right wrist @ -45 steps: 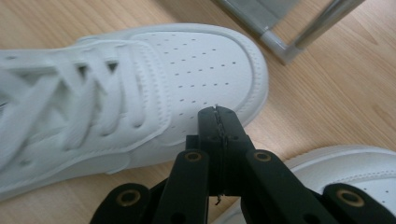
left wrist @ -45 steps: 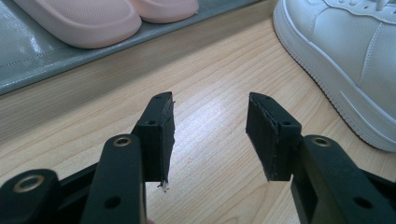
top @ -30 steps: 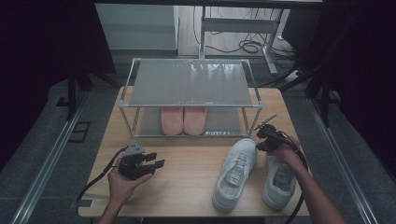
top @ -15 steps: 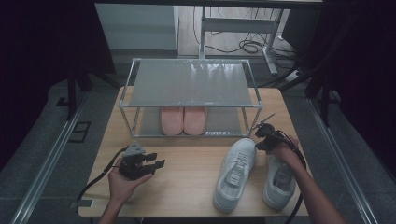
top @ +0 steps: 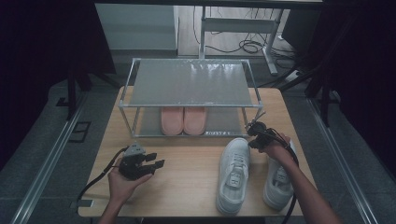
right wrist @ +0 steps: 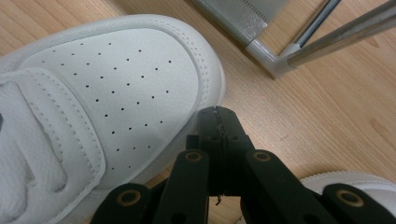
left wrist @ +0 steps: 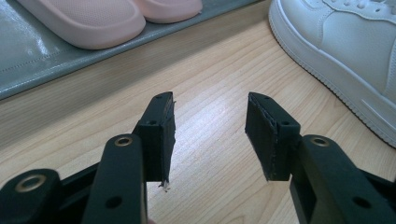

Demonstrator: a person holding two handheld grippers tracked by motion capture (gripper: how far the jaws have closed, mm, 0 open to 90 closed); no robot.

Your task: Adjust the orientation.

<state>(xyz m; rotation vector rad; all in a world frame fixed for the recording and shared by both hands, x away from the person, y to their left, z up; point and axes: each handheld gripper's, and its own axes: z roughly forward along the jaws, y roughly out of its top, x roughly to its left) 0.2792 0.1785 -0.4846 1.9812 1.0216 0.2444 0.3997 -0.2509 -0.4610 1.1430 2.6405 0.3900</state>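
Two white sneakers lie on the wooden table, the left one and the right one, toes toward the rack. My right gripper hovers between their toes, near the rack's front right leg; its jaws are shut with nothing between them, just beside the left sneaker's perforated toe. My left gripper rests in a hand at the table's front left, pointing right, open and empty. Ahead of it are the sneaker's side and the pink slippers.
A two-level metal shoe rack stands at the back of the table, with a pair of pink slippers on its lower shelf. Its front right leg is close to my right gripper. Dark floor and cables lie beyond.
The right hand has drifted slightly along the sneakers' toes, its gripper staying shut. The left hand and gripper have not moved.
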